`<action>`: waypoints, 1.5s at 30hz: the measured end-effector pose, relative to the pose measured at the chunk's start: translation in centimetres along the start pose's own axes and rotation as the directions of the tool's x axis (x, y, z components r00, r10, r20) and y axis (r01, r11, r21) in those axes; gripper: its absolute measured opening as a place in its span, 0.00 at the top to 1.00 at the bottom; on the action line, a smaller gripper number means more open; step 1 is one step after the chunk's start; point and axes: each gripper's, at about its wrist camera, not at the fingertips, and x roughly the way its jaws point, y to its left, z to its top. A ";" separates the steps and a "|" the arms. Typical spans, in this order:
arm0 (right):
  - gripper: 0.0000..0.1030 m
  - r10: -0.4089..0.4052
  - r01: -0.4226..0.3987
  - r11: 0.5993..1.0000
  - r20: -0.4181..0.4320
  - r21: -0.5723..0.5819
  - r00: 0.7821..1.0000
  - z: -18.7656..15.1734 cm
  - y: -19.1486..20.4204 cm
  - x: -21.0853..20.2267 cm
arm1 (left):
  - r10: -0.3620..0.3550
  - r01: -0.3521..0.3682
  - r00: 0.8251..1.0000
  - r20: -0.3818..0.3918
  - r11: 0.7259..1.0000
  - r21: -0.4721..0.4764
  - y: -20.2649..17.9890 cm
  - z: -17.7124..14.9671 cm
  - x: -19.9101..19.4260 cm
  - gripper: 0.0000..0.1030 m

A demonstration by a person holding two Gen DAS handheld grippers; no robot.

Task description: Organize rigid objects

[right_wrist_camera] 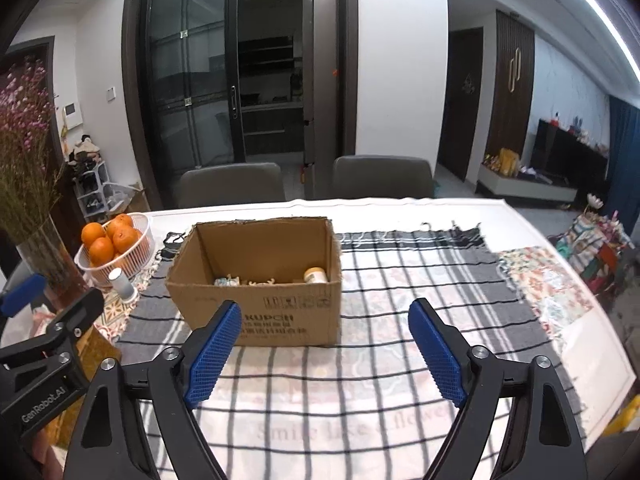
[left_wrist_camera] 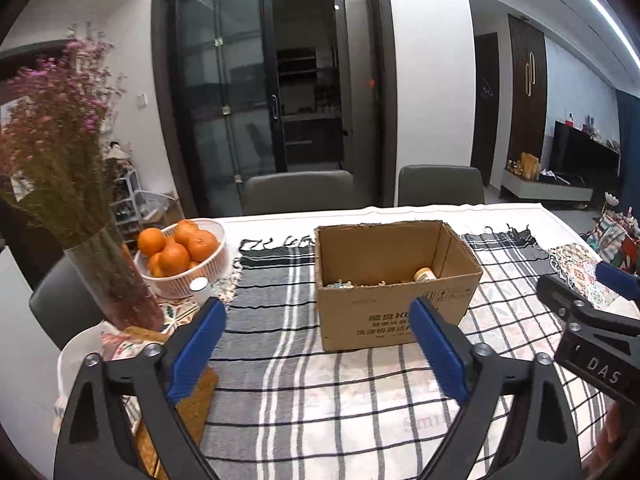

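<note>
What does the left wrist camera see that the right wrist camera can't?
Only the left wrist view shows the right tongs from the side, with the letters "DAS" on them.

Only the right wrist view shows the left tongs from the side, marked "GenRobot.AI".

Both show the open cardboard box, a bottle inside it, the basket of oranges, the small white bottle, the flower vase and the checked cloth.

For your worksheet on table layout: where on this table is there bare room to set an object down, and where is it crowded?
Free: the checked cloth right of the cardboard box, and in front of it. Crowded: the left end, with the orange basket, white bottle and vase.
</note>
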 end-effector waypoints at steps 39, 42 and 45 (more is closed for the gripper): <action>0.15 -0.002 -0.001 0.999 0.095 0.035 0.995 -4.1 -1.1 -8.1 | -0.034 0.037 0.998 0.057 0.998 -0.049 0.3 -3.5 -7.2 0.00; 0.15 -0.004 0.001 0.999 0.100 0.034 0.995 -4.1 -1.1 -8.3 | -0.030 0.033 0.998 0.060 0.998 -0.050 0.3 -3.4 -7.4 0.00; 0.15 -0.008 0.004 0.999 0.106 0.034 0.994 -4.1 -1.1 -8.5 | -0.025 0.028 0.998 0.064 0.998 -0.047 0.3 -3.4 -7.5 0.00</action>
